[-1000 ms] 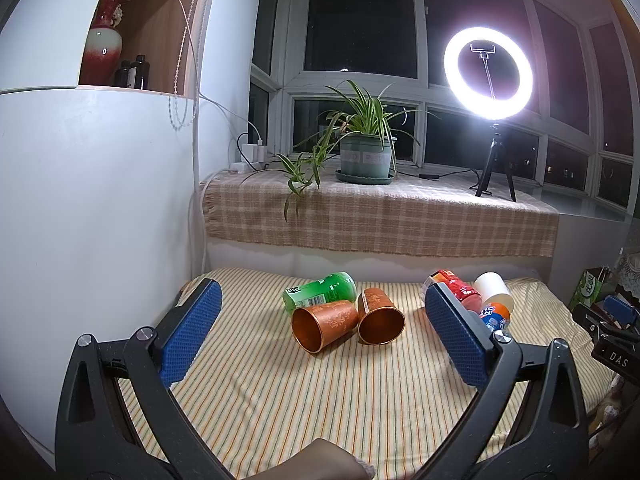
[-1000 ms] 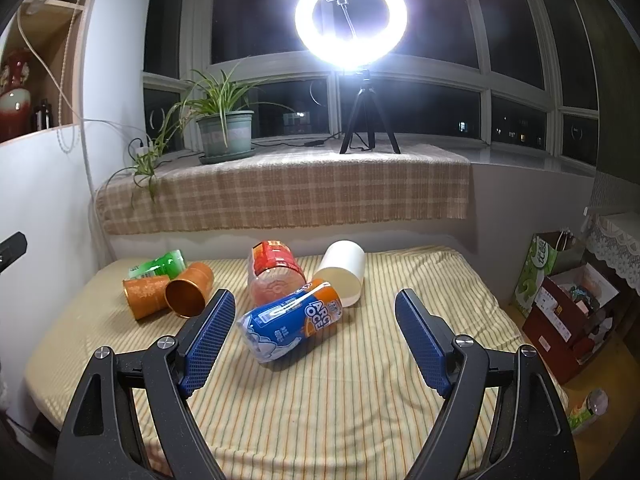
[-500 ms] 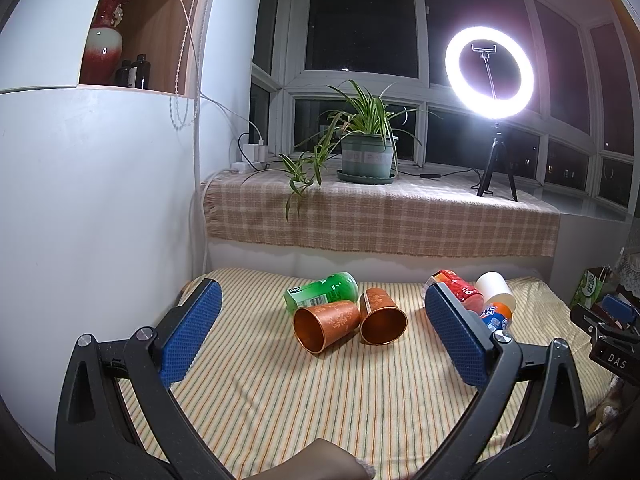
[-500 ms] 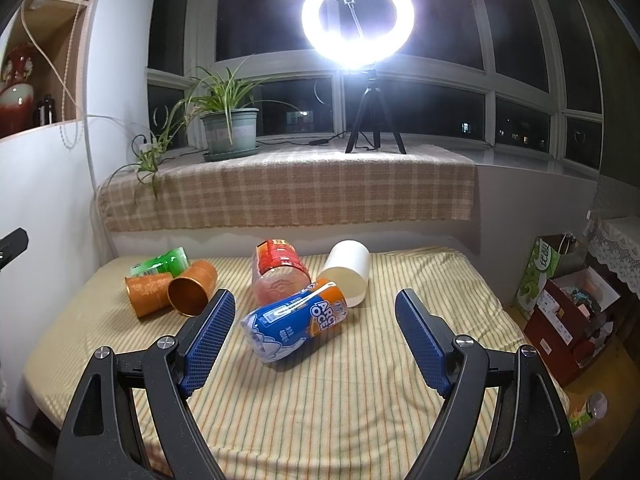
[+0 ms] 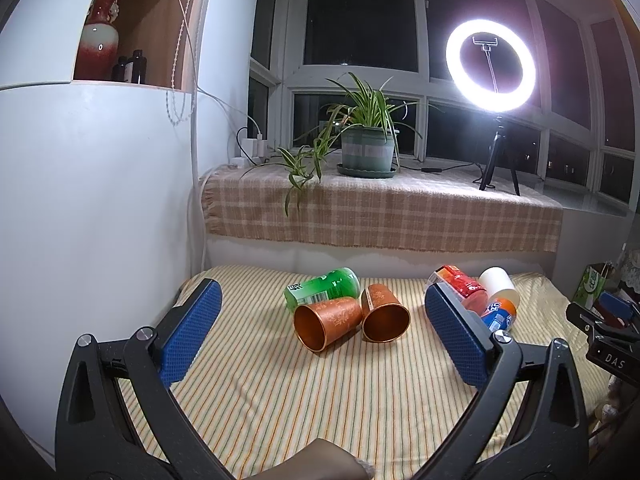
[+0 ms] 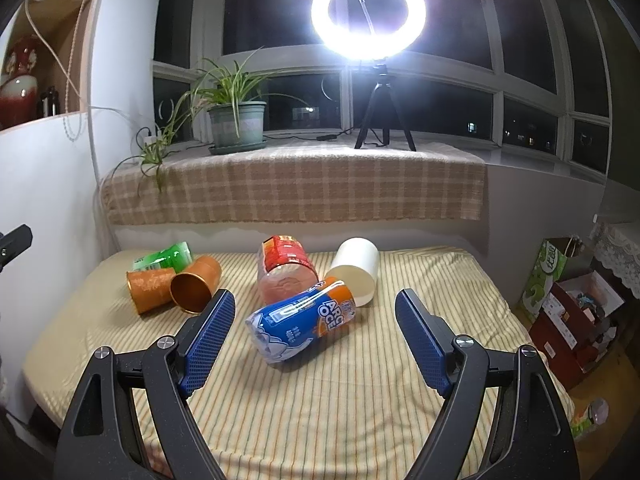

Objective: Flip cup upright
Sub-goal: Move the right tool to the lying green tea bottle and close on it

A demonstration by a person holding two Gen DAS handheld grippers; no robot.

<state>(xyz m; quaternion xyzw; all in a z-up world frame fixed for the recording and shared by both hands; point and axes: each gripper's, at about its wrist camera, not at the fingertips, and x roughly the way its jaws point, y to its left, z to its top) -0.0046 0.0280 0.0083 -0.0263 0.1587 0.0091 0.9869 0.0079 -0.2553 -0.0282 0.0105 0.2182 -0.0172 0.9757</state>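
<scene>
Several cups lie on their sides on a striped table (image 5: 320, 400). Two copper cups (image 5: 326, 322) (image 5: 384, 312) lie mouths toward me, with a green cup (image 5: 324, 286) behind them. My left gripper (image 5: 322, 332) is open and empty, just short of the copper cups. In the right wrist view a blue and orange cup (image 6: 300, 320) lies between the fingers of my open right gripper (image 6: 316, 332). A red cup (image 6: 284, 264) and a white cup (image 6: 356, 270) lie behind it. The copper cups (image 6: 172, 282) show at the left.
A checked cloth covers the window sill (image 5: 380, 216) behind the table, with a potted plant (image 5: 368, 152) and a ring light on a tripod (image 5: 492, 68). A white cabinet (image 5: 80, 200) stands at the left. Boxes (image 6: 568, 300) sit on the floor at the right.
Both grippers have drifted slightly; the right view has shifted so the blue and orange cup sits a little further right between the fingers. No cup has moved.
</scene>
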